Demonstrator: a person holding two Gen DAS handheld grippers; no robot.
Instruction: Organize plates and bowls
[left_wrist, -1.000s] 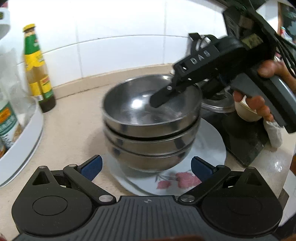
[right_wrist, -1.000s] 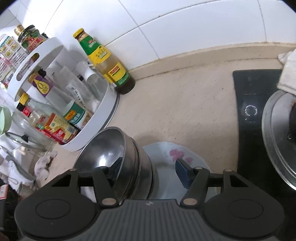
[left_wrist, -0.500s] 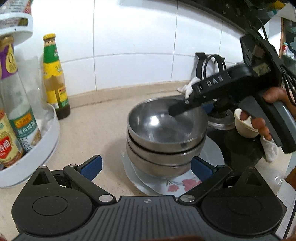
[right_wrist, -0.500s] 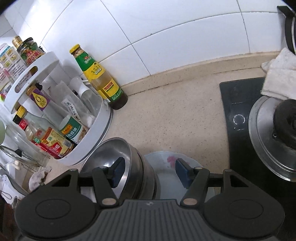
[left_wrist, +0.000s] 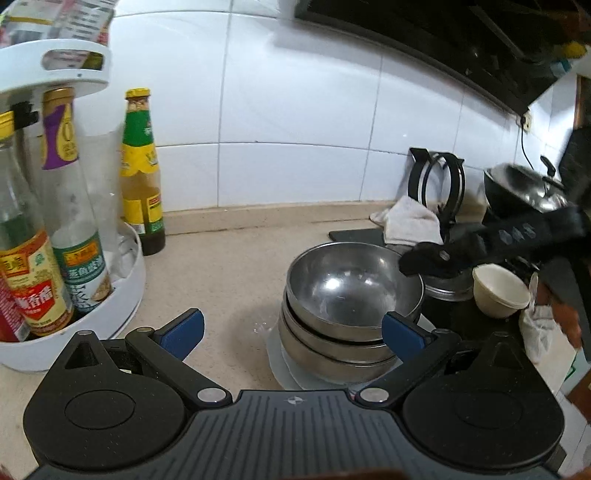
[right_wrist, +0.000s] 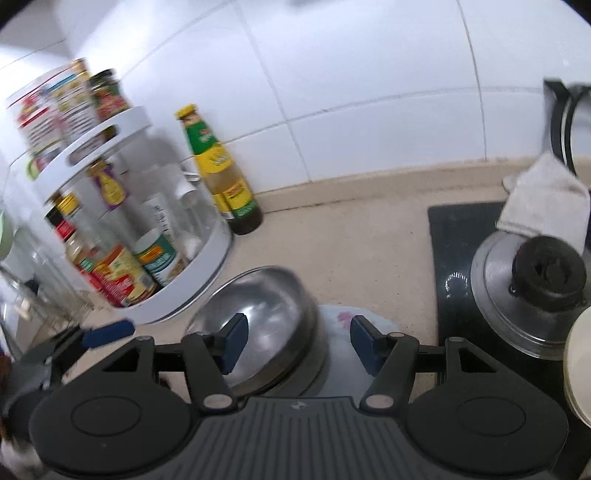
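Three nested steel bowls (left_wrist: 351, 306) sit stacked on a white flowered plate (left_wrist: 277, 354) on the beige counter. The stack also shows in the right wrist view (right_wrist: 266, 317), with the plate (right_wrist: 354, 317) behind it. My left gripper (left_wrist: 291, 332) is open and empty, drawn back in front of the stack. My right gripper (right_wrist: 295, 339) is open and empty, above the stack's right rim; it shows from the side in the left wrist view (left_wrist: 424, 258).
A white two-tier rack of sauce bottles (left_wrist: 74, 295) stands at left, a green-capped bottle (left_wrist: 142, 177) beside it. At right are a black cooktop (right_wrist: 454, 251) with a lidded pot (right_wrist: 528, 288), a white cloth (left_wrist: 410, 221) and a small cream cup (left_wrist: 498, 291).
Both grippers have pulled back and up from the bowl stack. The right gripper's finger, earlier inside the top bowl, is now at its right rim. The stack has stayed put.
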